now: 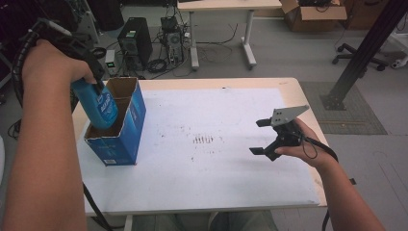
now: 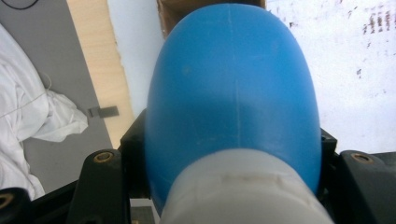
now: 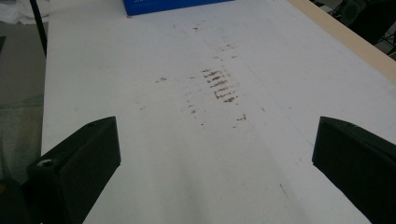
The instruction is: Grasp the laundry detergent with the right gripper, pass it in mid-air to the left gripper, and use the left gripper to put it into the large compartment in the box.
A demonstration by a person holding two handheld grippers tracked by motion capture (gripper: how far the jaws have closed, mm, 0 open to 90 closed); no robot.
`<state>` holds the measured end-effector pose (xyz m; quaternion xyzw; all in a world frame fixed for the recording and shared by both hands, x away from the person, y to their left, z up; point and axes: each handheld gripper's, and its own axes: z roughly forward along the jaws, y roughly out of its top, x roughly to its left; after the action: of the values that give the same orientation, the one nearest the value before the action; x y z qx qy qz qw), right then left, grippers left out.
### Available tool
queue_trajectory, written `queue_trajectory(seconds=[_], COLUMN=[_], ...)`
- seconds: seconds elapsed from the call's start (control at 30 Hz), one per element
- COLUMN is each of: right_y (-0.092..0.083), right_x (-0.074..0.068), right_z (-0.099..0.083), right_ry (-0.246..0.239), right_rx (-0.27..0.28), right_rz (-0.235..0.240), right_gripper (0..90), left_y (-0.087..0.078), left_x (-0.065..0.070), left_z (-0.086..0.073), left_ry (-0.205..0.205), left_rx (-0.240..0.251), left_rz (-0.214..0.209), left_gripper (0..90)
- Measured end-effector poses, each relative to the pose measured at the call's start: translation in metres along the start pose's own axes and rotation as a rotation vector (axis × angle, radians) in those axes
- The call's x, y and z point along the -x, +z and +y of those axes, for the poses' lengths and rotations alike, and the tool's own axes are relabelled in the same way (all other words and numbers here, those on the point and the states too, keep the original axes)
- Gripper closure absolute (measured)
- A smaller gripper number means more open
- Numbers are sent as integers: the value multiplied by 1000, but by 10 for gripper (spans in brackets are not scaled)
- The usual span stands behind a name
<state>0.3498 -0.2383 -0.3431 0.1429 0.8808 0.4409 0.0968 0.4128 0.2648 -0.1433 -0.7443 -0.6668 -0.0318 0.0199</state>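
Note:
My left gripper is shut on a blue plastic bottle near its neck, holding it bottom-down in the open top of a blue cardboard box at the table's left side. The bottle's lower end is inside the box. In the left gripper view the blue bottle bulges between the black jaws, its white cap end close to the camera. My right gripper hovers open over the right part of the table, nothing between its jaws. The right gripper view shows its two black fingers wide apart over the white sheet.
A white sheet with brown smudges covers the wooden table. The blue box's edge lies far ahead of the right gripper. Beyond the table stand a computer tower, cables, another table's legs and a black metal post.

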Motion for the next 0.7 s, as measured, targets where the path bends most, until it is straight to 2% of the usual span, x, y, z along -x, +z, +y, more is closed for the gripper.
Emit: queue_trajectory(seconds=[0.2, 0.43, 0.7], right_y=[1, 1, 4], right_x=[-1, -2, -2], right_z=[-1, 1, 0], right_ry=[1, 3, -2], right_rx=[-3, -6, -11], right_rz=[3, 5, 12], right_gripper=[10, 11, 11], left_y=[17, 34, 57], left_x=[1, 3, 4], left_z=[2, 3, 7], left_ry=[4, 8, 7], left_rx=[-10, -22, -36], left_rz=[-12, -2, -10], left_gripper=[389, 389, 389])
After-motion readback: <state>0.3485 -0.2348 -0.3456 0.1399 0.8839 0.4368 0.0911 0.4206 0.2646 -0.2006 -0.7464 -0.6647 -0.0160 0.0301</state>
